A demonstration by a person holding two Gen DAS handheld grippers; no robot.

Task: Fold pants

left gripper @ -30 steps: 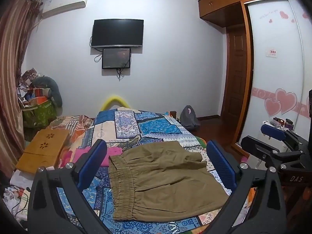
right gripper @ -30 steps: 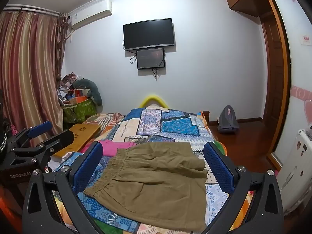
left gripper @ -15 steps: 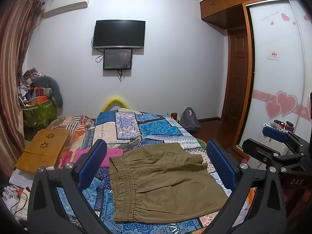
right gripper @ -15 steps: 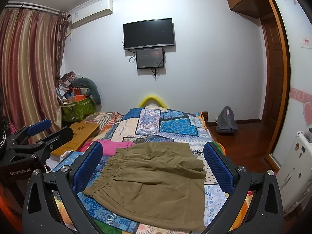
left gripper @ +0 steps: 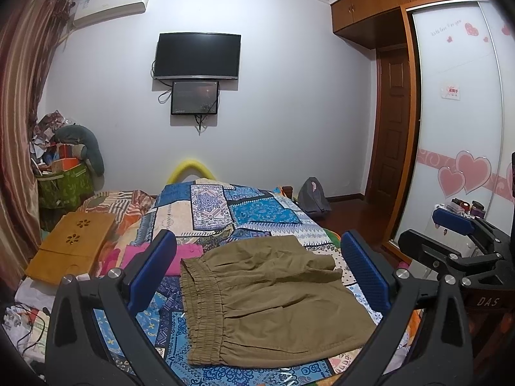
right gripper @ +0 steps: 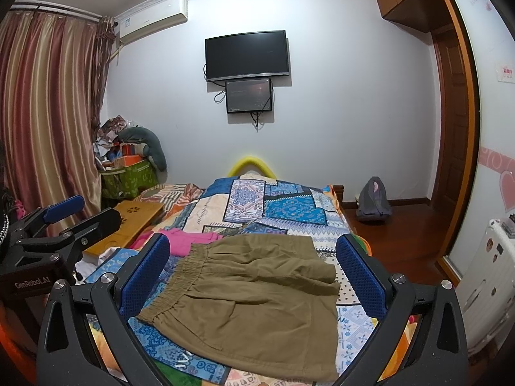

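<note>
Olive-brown pants [left gripper: 270, 302] lie flat on the patchwork bedspread [left gripper: 225, 206], elastic waistband to the left, short legs to the right. They also show in the right wrist view [right gripper: 257, 296]. My left gripper [left gripper: 257, 276] is open and empty, held above the near edge of the pants. My right gripper [right gripper: 254, 276] is open and empty, also above the pants. The right gripper shows at the right of the left wrist view [left gripper: 457, 244]; the left gripper shows at the left of the right wrist view [right gripper: 58, 231].
A pink garment [right gripper: 190, 241] lies on the bed left of the waistband. A wooden lap desk [left gripper: 70, 247] rests at the bed's left. A green bin of clutter [right gripper: 128, 177] stands by the curtain. A grey backpack [right gripper: 373, 201] sits on the floor at right.
Both grippers have shifted only slightly; the view has risen a little. The pants have not moved.
</note>
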